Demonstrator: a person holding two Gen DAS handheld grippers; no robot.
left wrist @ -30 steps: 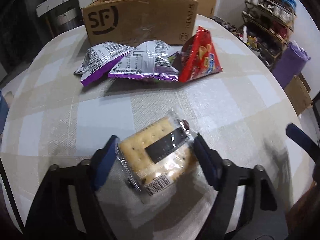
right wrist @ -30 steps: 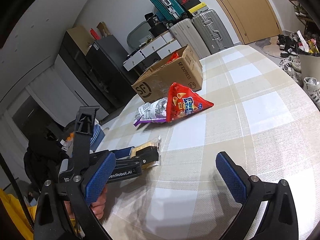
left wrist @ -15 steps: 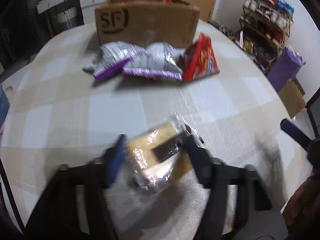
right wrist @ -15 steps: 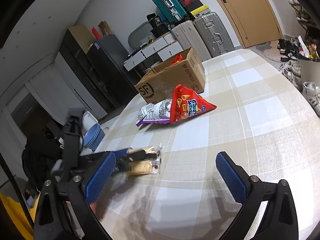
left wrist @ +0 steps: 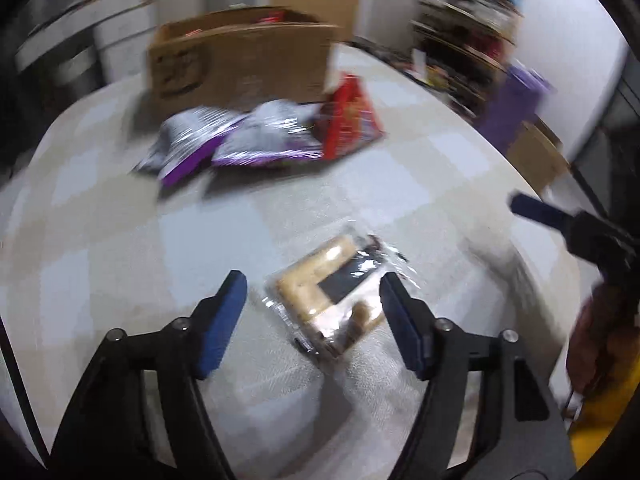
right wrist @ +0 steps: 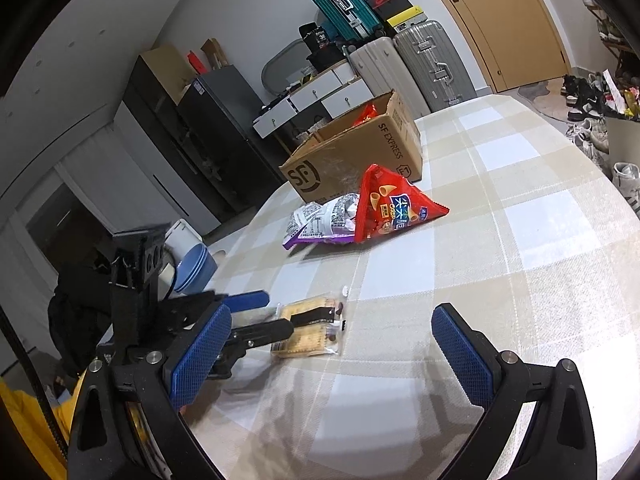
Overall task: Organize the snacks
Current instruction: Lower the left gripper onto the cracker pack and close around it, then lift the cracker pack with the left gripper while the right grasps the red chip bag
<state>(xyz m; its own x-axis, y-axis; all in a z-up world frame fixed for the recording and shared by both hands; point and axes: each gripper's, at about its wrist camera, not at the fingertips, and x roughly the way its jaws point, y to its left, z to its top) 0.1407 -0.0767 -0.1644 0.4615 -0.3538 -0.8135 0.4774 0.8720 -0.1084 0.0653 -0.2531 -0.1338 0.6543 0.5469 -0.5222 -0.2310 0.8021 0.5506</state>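
Observation:
A clear packet of crackers point(left wrist: 332, 300) point(right wrist: 310, 328) lies on the checked tablecloth between the fingers of my left gripper point(left wrist: 312, 284) point(right wrist: 276, 316). The jaws are opening: the left pad stands clear of the wrapper and the right pad is at its edge. My right gripper point(right wrist: 330, 316) hovers open over the near table with nothing in it; one of its blue fingers point(left wrist: 536, 210) shows at the right in the left wrist view. Two purple snack bags point(left wrist: 192, 144) point(right wrist: 324, 220) and a red one point(left wrist: 350, 116) point(right wrist: 392, 206) lie in front of a cardboard box point(left wrist: 240, 60) point(right wrist: 352, 156).
Blue bowls point(right wrist: 196, 268) stand beyond the table's left edge. Suitcases point(right wrist: 420, 64) and drawers line the far wall. A shoe rack point(left wrist: 460, 28) and a purple bag point(left wrist: 516, 100) sit past the table's right edge. A person's hand holds each gripper.
The left gripper squeezed the cracker packet, crumpling it, then let go. The packet lies flat again, closer to the right pad. The left wrist view rose and rolled. The right gripper kept still.

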